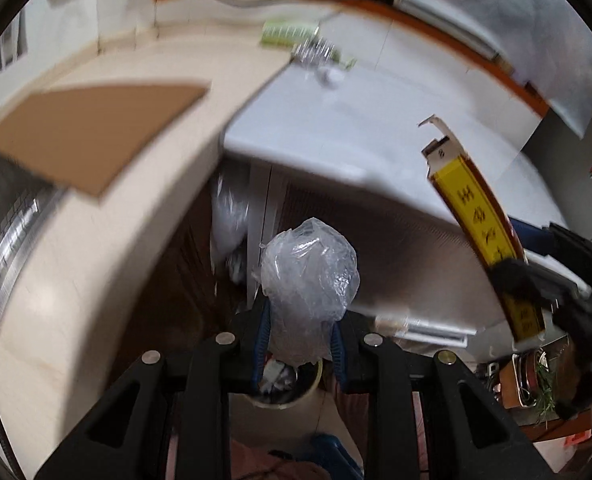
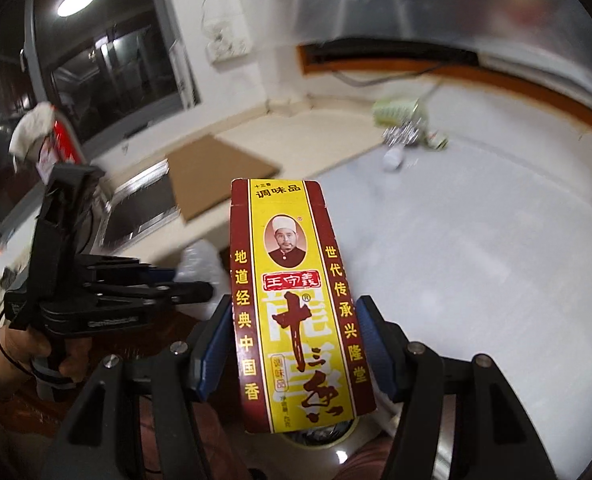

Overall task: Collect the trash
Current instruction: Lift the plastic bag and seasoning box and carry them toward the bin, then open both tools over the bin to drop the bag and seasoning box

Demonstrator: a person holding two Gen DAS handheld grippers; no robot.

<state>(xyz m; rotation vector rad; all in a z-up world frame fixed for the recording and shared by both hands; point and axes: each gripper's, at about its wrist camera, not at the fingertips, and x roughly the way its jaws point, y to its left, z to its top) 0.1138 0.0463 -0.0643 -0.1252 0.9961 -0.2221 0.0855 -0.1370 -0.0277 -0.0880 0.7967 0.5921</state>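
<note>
My left gripper (image 1: 300, 340) is shut on a crumpled clear plastic bag (image 1: 308, 276), which sticks up between its blue pads. Right under it is a cream-rimmed bin (image 1: 283, 398) with trash inside. My right gripper (image 2: 296, 344) is shut on a tall yellow and red seasoning box (image 2: 296, 304), held upright by its sides. In the left wrist view the same box (image 1: 484, 208) and the right gripper (image 1: 514, 280) are at the right. In the right wrist view the left gripper (image 2: 187, 282), held by a hand (image 2: 27, 344), is at the left with the plastic bag (image 2: 199, 268).
A brown cardboard sheet (image 1: 91, 136) lies on the beige counter beside a steel sink (image 1: 3, 220). On the white appliance top (image 1: 356, 128) at the back lie a green packet (image 1: 287, 34), crumpled foil (image 1: 316, 50) and a white cap (image 1: 330, 76). A window is at the left.
</note>
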